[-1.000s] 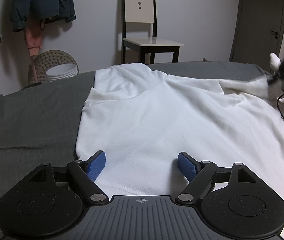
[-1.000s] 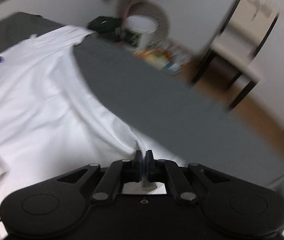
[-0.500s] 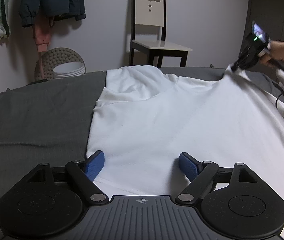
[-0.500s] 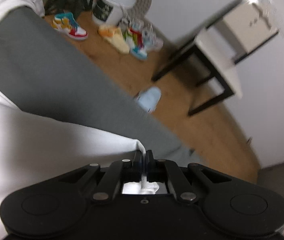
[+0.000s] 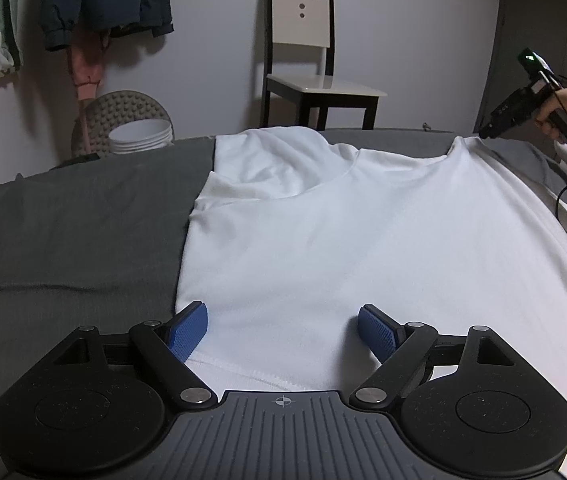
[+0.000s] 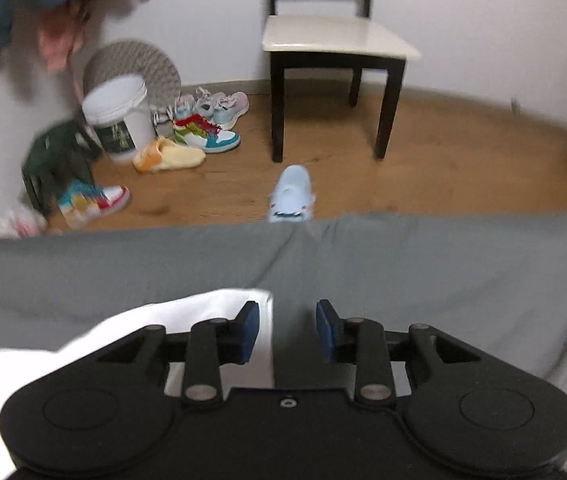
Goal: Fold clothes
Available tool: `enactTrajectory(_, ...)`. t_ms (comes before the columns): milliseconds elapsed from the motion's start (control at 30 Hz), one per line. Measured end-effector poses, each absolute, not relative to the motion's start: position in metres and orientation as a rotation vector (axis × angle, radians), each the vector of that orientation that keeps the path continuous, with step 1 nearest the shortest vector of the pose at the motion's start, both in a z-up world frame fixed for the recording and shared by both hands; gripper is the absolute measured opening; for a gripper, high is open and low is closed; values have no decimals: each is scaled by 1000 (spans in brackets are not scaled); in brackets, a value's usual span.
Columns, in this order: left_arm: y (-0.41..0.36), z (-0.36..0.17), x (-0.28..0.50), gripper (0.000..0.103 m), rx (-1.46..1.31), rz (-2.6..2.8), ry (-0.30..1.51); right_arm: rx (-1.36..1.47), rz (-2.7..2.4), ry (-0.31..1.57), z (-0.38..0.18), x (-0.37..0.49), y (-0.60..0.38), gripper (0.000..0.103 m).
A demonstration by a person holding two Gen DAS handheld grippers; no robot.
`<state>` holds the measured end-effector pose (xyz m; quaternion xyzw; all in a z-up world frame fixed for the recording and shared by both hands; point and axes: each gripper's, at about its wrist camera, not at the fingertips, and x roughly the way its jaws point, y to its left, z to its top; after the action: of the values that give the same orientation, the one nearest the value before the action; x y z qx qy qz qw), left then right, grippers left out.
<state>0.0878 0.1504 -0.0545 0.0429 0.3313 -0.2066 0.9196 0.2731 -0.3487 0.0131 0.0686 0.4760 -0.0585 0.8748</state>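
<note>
Now the right gripper (image 6: 287, 330) had let go, jaws spread, beside the white shirt (image 5: 363, 240) corner; the left gripper (image 5: 283, 332) waited, jaws spread.

The shirt (image 5: 363, 232) lies spread on the bed (image 5: 71, 232), toward the bed's right side. Beyond the bed's far edge a chair (image 5: 303, 80) stands against the wall. Left of the chair sits a bucket (image 5: 141, 136), with shoes (image 6: 203, 132) on the floor between them. A slipper (image 6: 291, 196) lies between chair and bed.
</note>
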Motion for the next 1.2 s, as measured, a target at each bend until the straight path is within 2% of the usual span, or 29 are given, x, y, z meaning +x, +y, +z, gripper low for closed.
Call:
enactTrajectory(200,151,-56,87,84,86,-426,673,173,-87,919,-7,271,-345,31)
enactTrajectory(233,151,-56,87,85,84,-426,671,182,-78,909,-8,273,-345,28)
enactTrajectory(267,151,-57,88,85,81,-423,670,196,-64,910,-9,276,-343,11)
enactTrajectory(300,152,-57,88,85,76,-420,668,193,-63,909,-9,278,-341,5)
enactTrajectory(433,153,-57,89,85,70,-417,666,74,-182,938,-8,286,-335,3)
enactTrajectory(467,153,-57,90,85,69,-417,666,73,-180,946,-8,285,-333,4)
enactTrajectory(533,153,-57,90,85,67,-415,666,4,-204,935,-1,287,-323,13)
enactTrajectory(567,153,-57,90,85,67,-415,667,-66,-226,917,5,288,-313,29)
enactTrajectory(600,153,-57,91,85,68,-414,668,-143,-243,891,12,288,-300,38)
enactTrajectory(700,152,-57,91,85,68,-410,672,-308,-56,803,35,283,-244,39)
enactTrajectory(767,152,-56,91,85,68,-407,673,-282,150,803,48,285,-202,39)
enactTrajectory(900,152,-56,90,85,70,-406,674,-103,561,872,53,295,-124,39)
enactTrajectory(1067,154,-56,90,85,65,-409,671,-154,660,1027,20,315,-49,38)
enactTrajectory(1133,154,-56,90,85,67,-409,672,-168,632,1099,5,321,-35,30)
enactTrajectory(1167,154,-56,90,85,68,-409,672,-168,620,1113,0,324,-32,5)
enactTrajectory(1200,155,-56,90,85,67,-408,674,-161,615,1094,2,324,-31,5)
